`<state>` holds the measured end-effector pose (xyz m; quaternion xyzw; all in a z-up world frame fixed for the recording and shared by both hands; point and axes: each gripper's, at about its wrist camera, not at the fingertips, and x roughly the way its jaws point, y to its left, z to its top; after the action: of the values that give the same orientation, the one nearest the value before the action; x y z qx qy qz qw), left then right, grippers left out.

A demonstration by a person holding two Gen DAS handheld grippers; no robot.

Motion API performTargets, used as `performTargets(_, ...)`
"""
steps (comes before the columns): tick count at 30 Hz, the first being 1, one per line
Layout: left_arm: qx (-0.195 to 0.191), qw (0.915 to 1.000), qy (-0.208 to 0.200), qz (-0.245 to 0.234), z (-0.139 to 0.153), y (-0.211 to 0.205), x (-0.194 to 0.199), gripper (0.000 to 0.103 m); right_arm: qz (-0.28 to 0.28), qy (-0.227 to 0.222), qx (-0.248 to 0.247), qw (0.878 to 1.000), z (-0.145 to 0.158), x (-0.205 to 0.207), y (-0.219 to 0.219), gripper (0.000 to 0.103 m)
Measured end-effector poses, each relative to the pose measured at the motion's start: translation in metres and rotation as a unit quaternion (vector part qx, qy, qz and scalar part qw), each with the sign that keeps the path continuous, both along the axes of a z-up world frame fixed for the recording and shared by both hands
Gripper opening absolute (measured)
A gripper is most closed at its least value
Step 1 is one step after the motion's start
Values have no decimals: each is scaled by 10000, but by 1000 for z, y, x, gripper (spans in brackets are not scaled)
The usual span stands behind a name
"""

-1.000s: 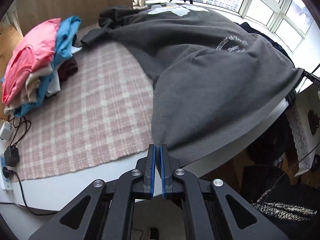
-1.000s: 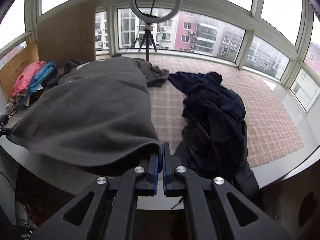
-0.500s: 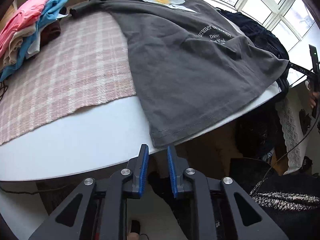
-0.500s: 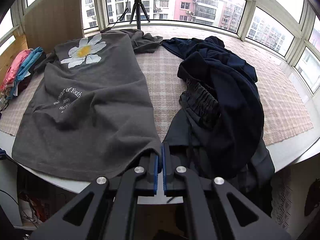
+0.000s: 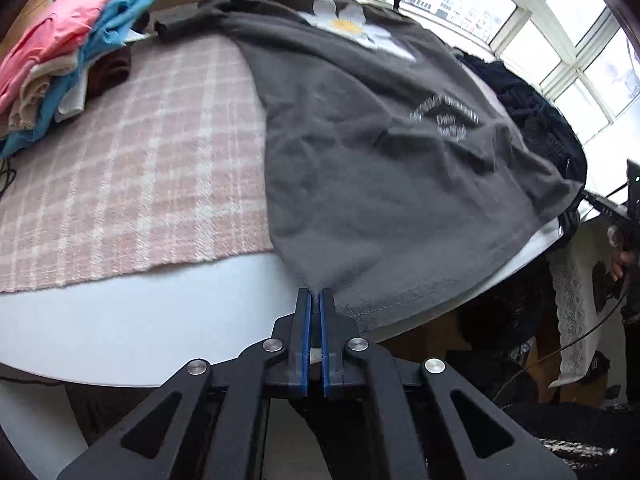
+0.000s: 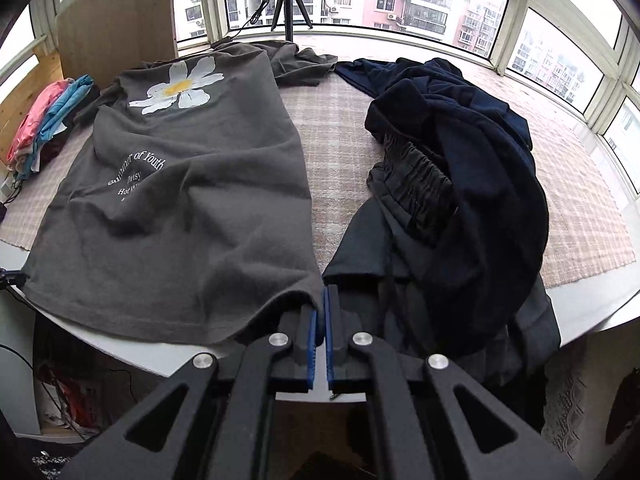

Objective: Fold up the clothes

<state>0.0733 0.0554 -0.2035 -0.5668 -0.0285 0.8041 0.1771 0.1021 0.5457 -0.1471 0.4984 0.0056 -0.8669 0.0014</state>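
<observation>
Dark grey daisy-print cotton T-shirt [image 6: 192,200] lies flat on the pink plaid mat [image 5: 132,184]. Left gripper [image 5: 315,300] and right gripper [image 6: 321,300] each pinch 1 near hem corner. Next, probably: carry hem far.

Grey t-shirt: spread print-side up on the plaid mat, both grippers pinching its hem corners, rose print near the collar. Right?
Not a rose: the print on the grey t-shirt is a white daisy with a yellow centre, clearest in the right wrist view. The rest holds.
</observation>
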Motion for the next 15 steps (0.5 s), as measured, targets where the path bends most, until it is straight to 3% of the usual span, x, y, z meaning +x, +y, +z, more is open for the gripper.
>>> performTargets(3, 146, 9984, 411, 347, 49, -32, 13, 3, 75, 102, -216, 9997, 13, 6, 0, 3)
performTargets(5, 87, 9975, 477, 509, 63, -49, 20, 3, 188, 340, -371, 9986, 29, 19, -5, 3)
performTargets(6, 61, 9971, 480, 579, 68, -56, 23, 3, 229, 344, -401, 9983, 28, 24, -11, 3)
performTargets(9, 12, 9976, 98, 689, 42, -64, 17, 3, 431, -4, -335, 9985, 4, 26, -31, 3)
performTargets(12, 172, 9954, -92, 942, 18, -73, -19, 3, 367, -327, -415, 9979, -20, 7, -33, 3)
performTargets(15, 262, 9947, 282, 953, 40, -89, -92, 3, 201, -93, -603, 9979, -1, -40, -20, 3)
